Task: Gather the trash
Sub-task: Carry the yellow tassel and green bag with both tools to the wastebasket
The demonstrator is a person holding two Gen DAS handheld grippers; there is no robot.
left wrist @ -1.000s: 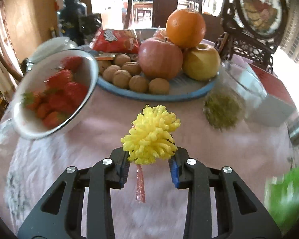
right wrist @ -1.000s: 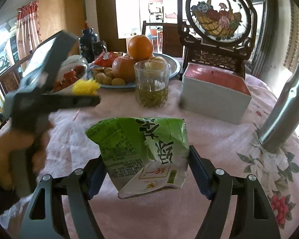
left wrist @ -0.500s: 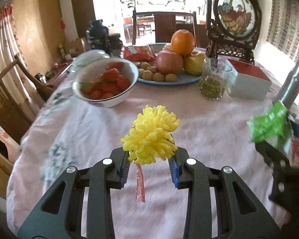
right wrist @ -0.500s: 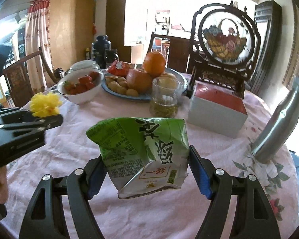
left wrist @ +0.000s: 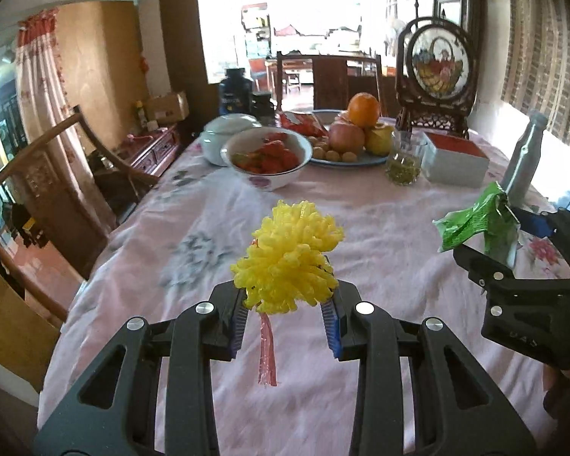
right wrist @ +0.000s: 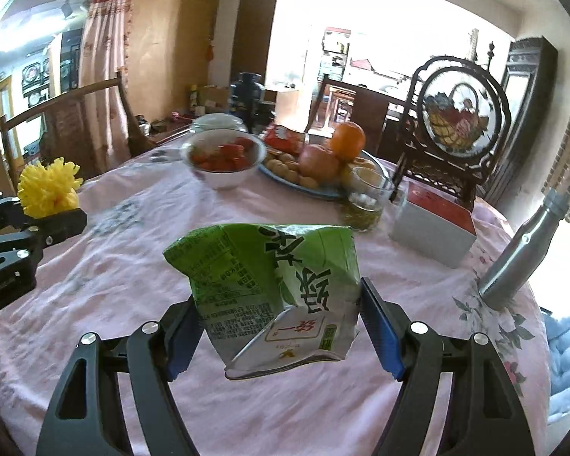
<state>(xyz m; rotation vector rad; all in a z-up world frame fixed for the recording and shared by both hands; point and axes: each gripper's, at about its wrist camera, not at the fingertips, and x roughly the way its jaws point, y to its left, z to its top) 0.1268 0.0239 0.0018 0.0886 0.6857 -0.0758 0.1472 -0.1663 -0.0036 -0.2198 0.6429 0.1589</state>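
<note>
My left gripper (left wrist: 287, 313) is shut on a yellow foam net (left wrist: 287, 252), a fluffy ball with a pink strip hanging below it. It hangs above the near part of the pink tablecloth (left wrist: 380, 228). My right gripper (right wrist: 281, 323) is shut on a crumpled green drink carton (right wrist: 273, 285) with white print, held above the cloth. In the left wrist view the right gripper (left wrist: 490, 235) with the green carton (left wrist: 471, 224) is at the right. At the left edge of the right wrist view, the left gripper (right wrist: 53, 216) carries the yellow net (right wrist: 49, 186).
At the table's far end stand a bowl of strawberries (left wrist: 266, 155), a blue plate of fruit and nuts (left wrist: 351, 159), a glass (left wrist: 403, 161), a white box (left wrist: 456, 163), a steel bottle (left wrist: 520, 163) and a lidded white pot (left wrist: 228, 133). A wooden chair (left wrist: 57, 174) stands left.
Both grippers have drawn back and up from the far end of the table, each keeping its load. The bowl and fruit plate now look much farther away.
</note>
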